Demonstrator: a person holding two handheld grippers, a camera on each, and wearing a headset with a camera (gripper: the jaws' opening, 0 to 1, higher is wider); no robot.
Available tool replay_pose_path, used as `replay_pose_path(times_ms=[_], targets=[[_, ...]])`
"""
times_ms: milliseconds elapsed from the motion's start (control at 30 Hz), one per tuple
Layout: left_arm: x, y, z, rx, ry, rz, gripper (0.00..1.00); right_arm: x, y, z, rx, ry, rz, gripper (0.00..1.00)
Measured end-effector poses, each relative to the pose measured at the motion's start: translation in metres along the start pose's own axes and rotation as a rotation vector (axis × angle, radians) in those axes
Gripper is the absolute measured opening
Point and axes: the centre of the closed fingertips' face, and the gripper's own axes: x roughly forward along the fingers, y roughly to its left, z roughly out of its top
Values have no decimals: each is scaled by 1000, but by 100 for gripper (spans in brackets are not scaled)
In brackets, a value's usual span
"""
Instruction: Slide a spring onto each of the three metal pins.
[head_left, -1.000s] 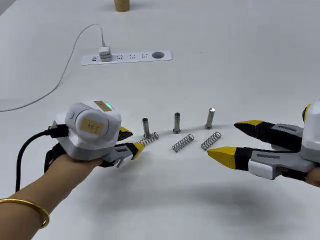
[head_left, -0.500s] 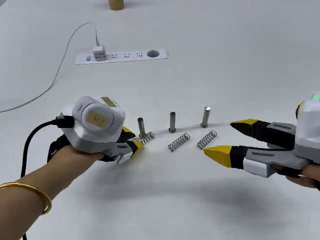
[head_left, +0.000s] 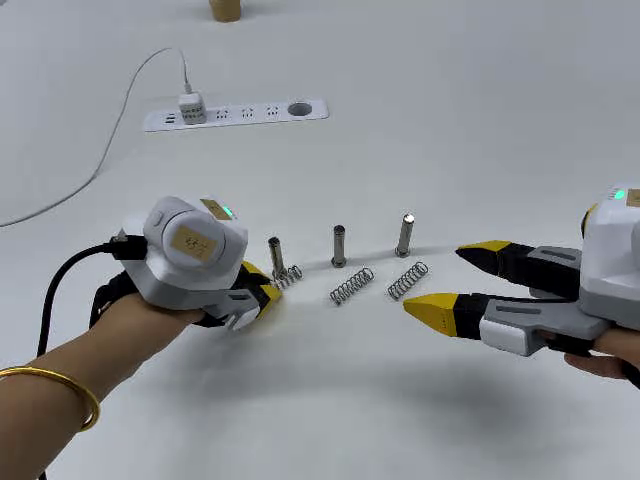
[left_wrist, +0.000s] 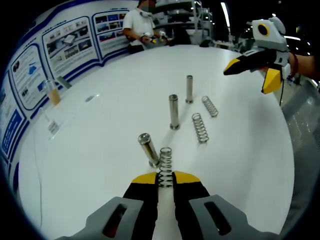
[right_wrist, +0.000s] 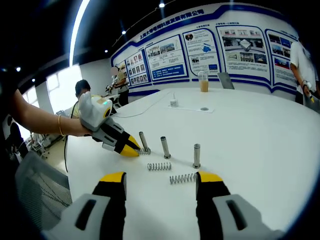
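white tabletop (head_left: 450, 130) holds three upright pins in a row: left pin (head_left: 276, 256), middle pin (head_left: 339, 245), right pin (head_left: 405, 234). the left gripper view makes plain what the head view half hides: the left gripper (left_wrist: 160, 178) is clenched on the end of the first spring (left_wrist: 165, 161), just beside the left pin's foot. second spring (head_left: 352, 285) and third spring (head_left: 407, 280) lie loose before the other pins. the right gripper (head_left: 434, 278) hovers near the third spring, jaws spread wide, grasping nothing. its own view adds a poster wall (right_wrist: 200, 47) and cup (right_wrist: 203, 81); the head view, a power strip (head_left: 235, 114).
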Motion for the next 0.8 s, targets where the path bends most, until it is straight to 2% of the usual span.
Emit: replay_pose_path(times_ms=[200,300,400,600,800], targets=[[-5,0,-3,0,1,18,10,1,4,-1,13,0,9,57],[-14,-4,0,-23,-31,15,10,0,7,4,18,-9,24,56],[-21,-5,2,-20,-47,32,10,0,10,9,30,-24,33,56],[-40,-12,18,-37,-118,54,10,2,17,19,41,-45,51,55],[-60,-18,39,-81,-212,80,10,8,27,41,161,-128,82,48]])
